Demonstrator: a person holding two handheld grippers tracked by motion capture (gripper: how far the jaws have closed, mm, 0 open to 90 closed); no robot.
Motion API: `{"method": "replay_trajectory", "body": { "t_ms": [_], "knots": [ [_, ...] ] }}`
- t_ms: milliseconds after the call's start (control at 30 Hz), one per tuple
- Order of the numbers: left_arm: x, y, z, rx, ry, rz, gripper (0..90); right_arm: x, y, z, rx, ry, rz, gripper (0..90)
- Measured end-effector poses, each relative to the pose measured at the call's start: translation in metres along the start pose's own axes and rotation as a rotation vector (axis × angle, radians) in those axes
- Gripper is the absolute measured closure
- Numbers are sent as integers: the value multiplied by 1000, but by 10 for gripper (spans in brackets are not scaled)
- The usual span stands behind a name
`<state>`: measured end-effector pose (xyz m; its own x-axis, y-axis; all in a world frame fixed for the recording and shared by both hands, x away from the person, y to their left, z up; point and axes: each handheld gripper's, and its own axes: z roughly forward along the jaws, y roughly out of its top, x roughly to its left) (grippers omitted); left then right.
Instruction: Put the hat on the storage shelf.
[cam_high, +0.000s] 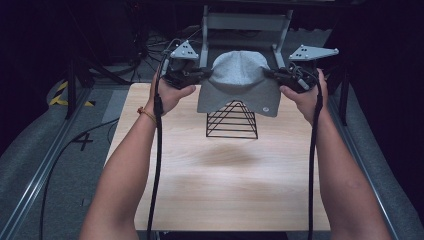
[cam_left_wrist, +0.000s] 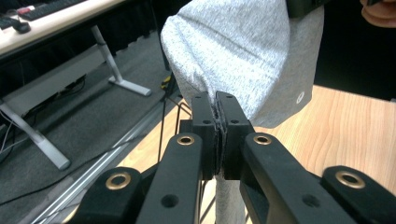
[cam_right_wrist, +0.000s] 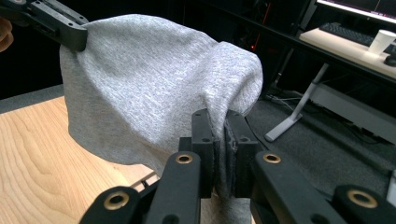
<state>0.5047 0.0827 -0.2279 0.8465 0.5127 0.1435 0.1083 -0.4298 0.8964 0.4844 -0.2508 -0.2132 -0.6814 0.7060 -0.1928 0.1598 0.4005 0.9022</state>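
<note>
A grey knit beanie (cam_high: 239, 80) hangs in the air, stretched between both grippers above a black wire pyramid stand (cam_high: 232, 120) on the wooden table (cam_high: 220, 175). My left gripper (cam_high: 206, 74) is shut on the hat's left edge; its own view shows the fabric (cam_left_wrist: 238, 51) pinched between the pads (cam_left_wrist: 217, 112). On the opposite edge my right gripper (cam_high: 270, 74) is shut too, with cloth (cam_right_wrist: 149, 88) clamped in its jaws (cam_right_wrist: 219, 126). A small round logo (cam_high: 266, 108) sits on the cuff. The stand's top is hidden behind the hat.
The table's far edge lies just behind the stand. Beyond it stands a grey metal frame (cam_high: 245, 22). Rails run along both sides of the table (cam_high: 40, 175). A desk with a keyboard and a white cup (cam_right_wrist: 380, 42) is off to the side.
</note>
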Motion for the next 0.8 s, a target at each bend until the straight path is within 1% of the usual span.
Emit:
{"method": "replay_trajectory", "body": {
  "t_ms": [33, 100, 133, 200, 233, 333, 367, 467, 500, 533, 567, 600, 667, 733, 767, 800],
  "knots": [
    [0, -2, 2, 2, -8, -10, 876, -1, -2, 1, 1, -1, -2, 842],
    [-1, -5, 6, 17, 3, -10, 876, -2, -6, 2, 6, 0, 9, 842],
    [0, -7, 8, 13, 4, -15, 876, -2, -8, 3, 8, 0, 11, 842],
    [0, -11, 13, 23, -1, -22, 876, -3, -12, 5, 14, -1, 9, 842],
    [0, -13, 16, 32, 2, -24, 876, -3, -14, 6, 16, 0, 13, 842],
    [-1, -20, 26, 45, -4, -30, 876, -5, -24, 12, 31, 5, 25, 842],
    [-1, -22, 30, 50, -2, -27, 876, -6, -27, 14, 37, 8, 29, 842],
    [-3, -33, 41, 72, -9, -38, 876, -4, -41, 24, 67, 15, 37, 842],
    [-3, -35, 44, 83, -9, -29, 876, -3, -46, 27, 76, 20, 39, 842],
    [-4, -39, 48, 83, -5, -33, 876, -2, -49, 30, 87, 18, 36, 842],
    [-5, -42, 50, 93, -10, -45, 876, 0, -55, 33, 99, 20, 37, 842],
    [-5, -47, 53, 94, -6, -40, 876, 0, -58, 35, 103, 23, 38, 842],
    [-6, -53, 58, 107, -11, -45, 875, 2, -69, 41, 116, 31, 54, 843],
    [-8, -62, 63, 97, -9, -69, 876, 2, -77, 45, 124, 34, 65, 843],
    [-9, -66, 65, 94, -17, -84, 876, 2, -82, 47, 133, 37, 73, 843],
    [-9, -70, 68, 94, -14, -91, 876, 3, -86, 48, 137, 41, 80, 843]
  ]
}}
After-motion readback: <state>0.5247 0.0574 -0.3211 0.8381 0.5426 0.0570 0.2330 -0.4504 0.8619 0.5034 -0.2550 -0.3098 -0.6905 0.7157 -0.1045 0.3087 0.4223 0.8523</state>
